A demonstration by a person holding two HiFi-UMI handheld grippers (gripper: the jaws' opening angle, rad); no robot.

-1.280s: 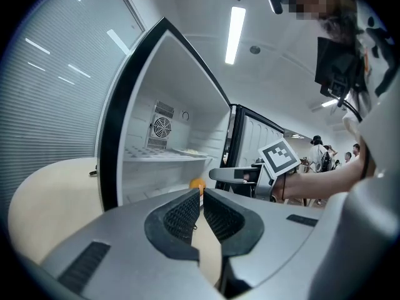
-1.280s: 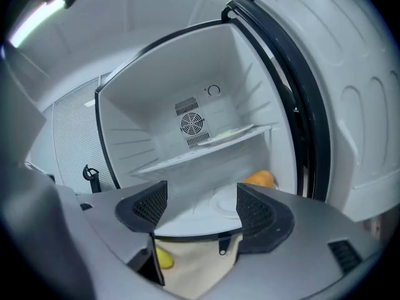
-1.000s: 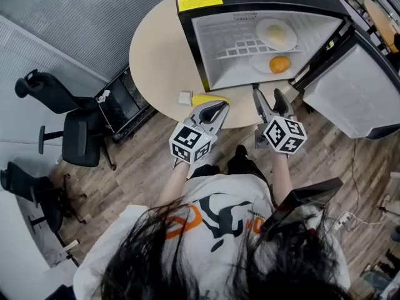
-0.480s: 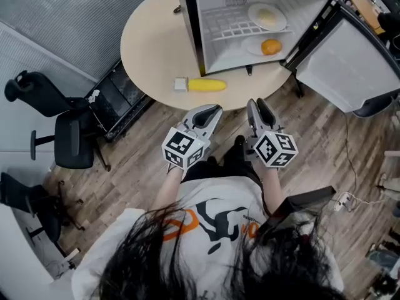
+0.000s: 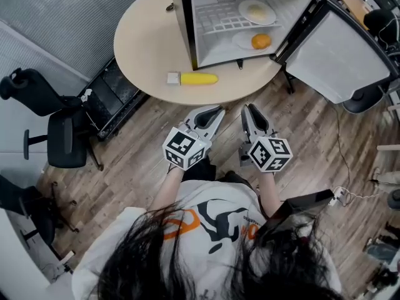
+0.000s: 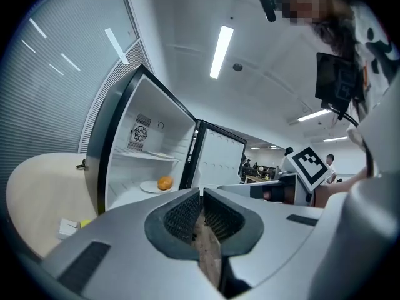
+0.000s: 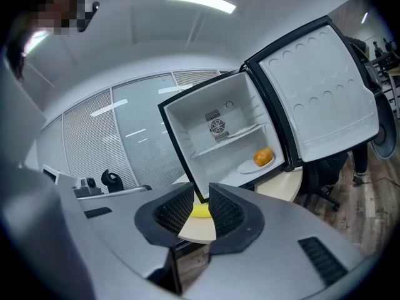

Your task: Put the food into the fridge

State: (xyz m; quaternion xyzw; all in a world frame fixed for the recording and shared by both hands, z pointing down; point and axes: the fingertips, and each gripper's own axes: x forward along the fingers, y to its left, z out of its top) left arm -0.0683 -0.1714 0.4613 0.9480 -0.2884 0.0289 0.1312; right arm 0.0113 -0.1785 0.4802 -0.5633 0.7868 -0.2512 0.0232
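Observation:
A small fridge (image 5: 185, 24) stands open on the round table (image 5: 144, 42). Inside it, an orange (image 5: 261, 41) sits on a plate on the floor of the fridge, and a pale food on a plate (image 5: 256, 11) rests on the shelf above. A yellow corn cob (image 5: 199, 79) lies on the table in front of the fridge. Both grippers hang over the wooden floor, short of the table edge. My left gripper (image 5: 209, 114) is shut and empty. My right gripper (image 5: 250, 112) has just been closing; only a narrow slit is left, with nothing between the pads.
The fridge door (image 5: 337, 49) swings out to the right over the floor. Office chairs (image 5: 62, 136) and a black rack (image 5: 115, 102) stand left of the table. Another chair (image 5: 369, 95) sits behind the door at the right.
Both grippers have drawn back from the table edge toward the person. The right jaws went from wide open to almost closed. The corn stays on the table.

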